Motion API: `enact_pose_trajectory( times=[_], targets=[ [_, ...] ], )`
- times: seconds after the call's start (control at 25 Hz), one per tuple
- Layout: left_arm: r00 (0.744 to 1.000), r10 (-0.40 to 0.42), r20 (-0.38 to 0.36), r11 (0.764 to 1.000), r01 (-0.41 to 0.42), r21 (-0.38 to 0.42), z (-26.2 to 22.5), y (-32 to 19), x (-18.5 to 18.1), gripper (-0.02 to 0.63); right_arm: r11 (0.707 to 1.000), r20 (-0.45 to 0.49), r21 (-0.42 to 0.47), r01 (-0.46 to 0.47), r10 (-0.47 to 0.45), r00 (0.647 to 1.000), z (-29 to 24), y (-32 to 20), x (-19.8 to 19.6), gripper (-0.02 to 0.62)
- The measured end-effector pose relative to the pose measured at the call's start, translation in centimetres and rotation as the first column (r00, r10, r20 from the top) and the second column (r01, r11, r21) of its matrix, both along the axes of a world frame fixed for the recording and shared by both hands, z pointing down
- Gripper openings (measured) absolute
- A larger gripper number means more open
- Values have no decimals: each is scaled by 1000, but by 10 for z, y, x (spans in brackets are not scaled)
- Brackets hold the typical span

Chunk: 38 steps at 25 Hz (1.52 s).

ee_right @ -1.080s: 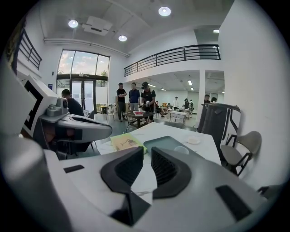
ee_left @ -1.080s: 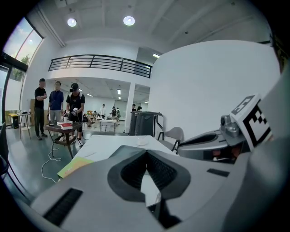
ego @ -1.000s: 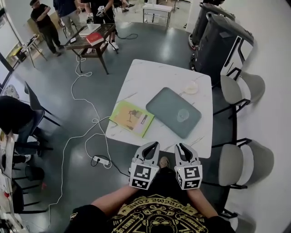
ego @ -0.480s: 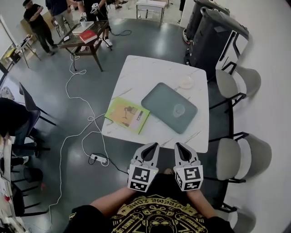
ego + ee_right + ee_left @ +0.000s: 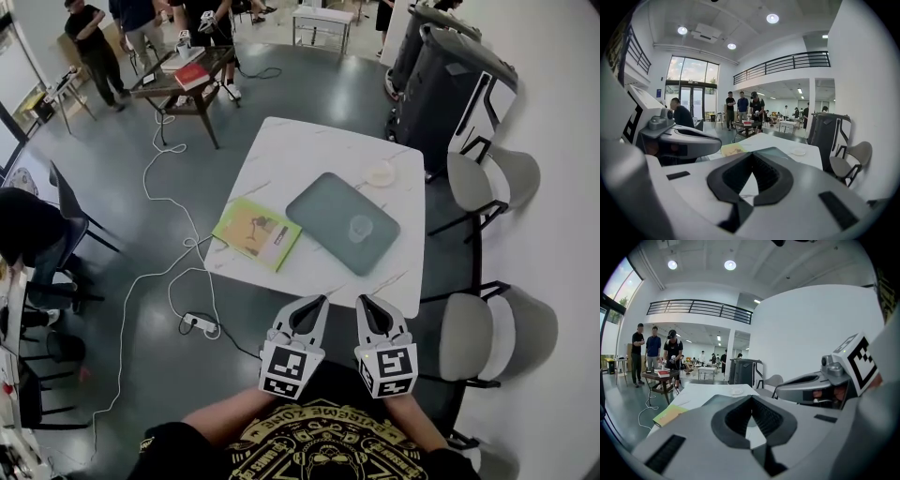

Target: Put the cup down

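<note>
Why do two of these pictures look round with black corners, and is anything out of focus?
Left gripper view and right gripper view: wide-angle lenses bow the balcony railing inside a dark circle; the right hand-held gripper, so close, looks soft. Head view: the white table is sharp, evenly lit.

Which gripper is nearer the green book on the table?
Left. The left gripper is off the near edge of the table, right of the book; the right gripper is farther right.

A clear cup [image 5: 361, 227] sat on a grey-green rectangular tray [image 5: 319, 208] on the white bench [image 5: 281, 150], with a yellow-green book [image 5: 255, 232] beside the tray and a small white dish [image 5: 380, 174] beyond it, and the left hand-held gripper [image 5: 316, 302] and right hand-held gripper [image 5: 364, 302] hovered short of its near edge.
</note>
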<state>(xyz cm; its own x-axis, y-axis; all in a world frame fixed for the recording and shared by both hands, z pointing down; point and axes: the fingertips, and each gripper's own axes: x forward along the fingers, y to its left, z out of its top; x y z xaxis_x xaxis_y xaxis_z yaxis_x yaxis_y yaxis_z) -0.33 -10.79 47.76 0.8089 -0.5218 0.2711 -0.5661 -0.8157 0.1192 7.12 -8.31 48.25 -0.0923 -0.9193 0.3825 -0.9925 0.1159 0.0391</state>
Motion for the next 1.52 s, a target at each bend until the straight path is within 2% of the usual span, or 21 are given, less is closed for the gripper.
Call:
enact_pose_trajectory(
  times=[0.48, 0.84, 1.16, 1.52],
  targets=[
    [997, -83, -5, 996, 83, 39, -23, 65, 54, 8, 991, -7, 61, 118, -117, 993, -25, 61, 50, 6],
    [983, -177, 38, 984, 176, 34, -12, 138, 87, 8, 977, 12, 74, 201, -203, 979, -18, 127, 90, 6],
    [967, -245, 68, 969, 243, 42, -5, 203, 96, 8, 960, 43, 75, 271, -274, 961, -7, 184, 102, 6],
    [954, -285, 96, 958, 280, 60, 2, 245, 80, 8, 952, 44, 78, 297, -301, 953, -8, 219, 100, 6]
  ],
)
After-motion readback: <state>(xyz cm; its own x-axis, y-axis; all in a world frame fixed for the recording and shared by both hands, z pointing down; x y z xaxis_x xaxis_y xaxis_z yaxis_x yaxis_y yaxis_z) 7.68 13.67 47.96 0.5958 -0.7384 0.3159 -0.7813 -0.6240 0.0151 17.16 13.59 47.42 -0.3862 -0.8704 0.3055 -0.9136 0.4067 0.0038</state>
